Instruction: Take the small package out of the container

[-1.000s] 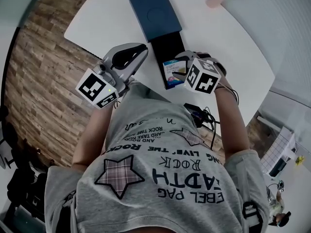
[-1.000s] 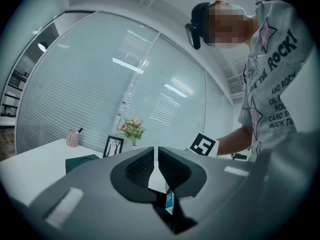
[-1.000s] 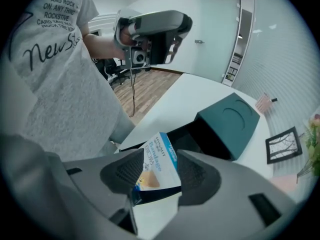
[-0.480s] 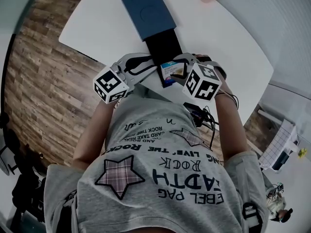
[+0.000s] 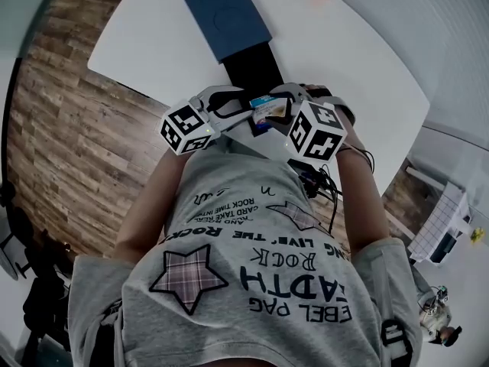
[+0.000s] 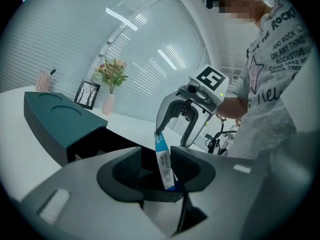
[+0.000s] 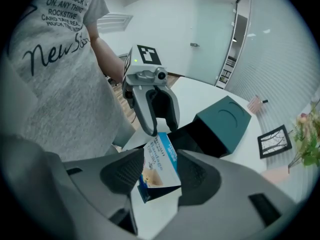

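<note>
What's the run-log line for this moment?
right gripper: shut on small package | left gripper: open, jaws just been opening, package between them | container: open, package outside it

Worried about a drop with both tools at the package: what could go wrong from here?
1. The left tool's jaws have just been opening and stand wide around the small package without pressing it. If the right tool lets go early, the package could fall onto the table or past its edge.
2. The package sits tilted between the left jaws, so closing might twist it.
</note>
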Demonstrator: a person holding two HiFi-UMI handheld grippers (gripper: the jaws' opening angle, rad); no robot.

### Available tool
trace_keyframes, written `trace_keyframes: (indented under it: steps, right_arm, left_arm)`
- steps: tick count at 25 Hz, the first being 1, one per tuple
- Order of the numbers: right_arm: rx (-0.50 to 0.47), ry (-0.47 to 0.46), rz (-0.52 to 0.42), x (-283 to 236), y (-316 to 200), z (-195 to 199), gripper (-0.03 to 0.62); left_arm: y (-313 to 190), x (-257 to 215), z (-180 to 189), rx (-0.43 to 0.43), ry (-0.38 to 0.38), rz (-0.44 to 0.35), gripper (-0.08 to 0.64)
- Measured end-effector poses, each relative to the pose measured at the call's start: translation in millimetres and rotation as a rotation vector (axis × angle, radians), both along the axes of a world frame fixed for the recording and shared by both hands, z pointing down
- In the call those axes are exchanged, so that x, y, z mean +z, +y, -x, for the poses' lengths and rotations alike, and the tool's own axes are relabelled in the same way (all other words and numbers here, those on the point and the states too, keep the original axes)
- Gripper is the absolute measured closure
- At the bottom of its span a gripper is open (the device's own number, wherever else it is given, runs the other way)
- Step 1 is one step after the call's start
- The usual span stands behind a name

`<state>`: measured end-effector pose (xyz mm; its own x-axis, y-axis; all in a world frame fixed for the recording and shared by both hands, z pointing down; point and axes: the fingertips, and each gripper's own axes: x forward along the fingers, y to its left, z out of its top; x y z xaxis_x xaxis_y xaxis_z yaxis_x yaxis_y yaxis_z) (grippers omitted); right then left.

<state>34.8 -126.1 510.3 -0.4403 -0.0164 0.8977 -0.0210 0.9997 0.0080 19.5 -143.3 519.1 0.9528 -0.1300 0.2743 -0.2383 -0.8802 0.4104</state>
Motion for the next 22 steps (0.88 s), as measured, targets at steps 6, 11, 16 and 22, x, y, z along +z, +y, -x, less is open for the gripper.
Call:
trace_keyframes:
  steps: [6, 11, 16, 22]
  right_arm:
    - [0.005, -0.010, -0.005, -3.3, 6.8, -4.5, 0.397]
    - [0.015, -0.021, -0.004, -4.5, 7.7, -3.8, 0.397]
    - [0.022, -0.032, 0.000, -2.9, 3.0, -1.4, 0.397]
    - [0.025, -0.033, -0.004, -1.8, 2.7, -3.4, 0.397]
  left_arm:
    - [15.6, 3.3, -18.6, 0.077, -0.037, 0.001, 0.393]
    - [20.7, 14.5, -32.3, 0.121, -0.054, 0.052, 0.393]
    - [14.6, 24.4, -42.2, 0.138, -0.105, 0.058, 0.394]
    - [18.1, 25.9, -50.3, 0.167, -0.114, 0.070, 0.440]
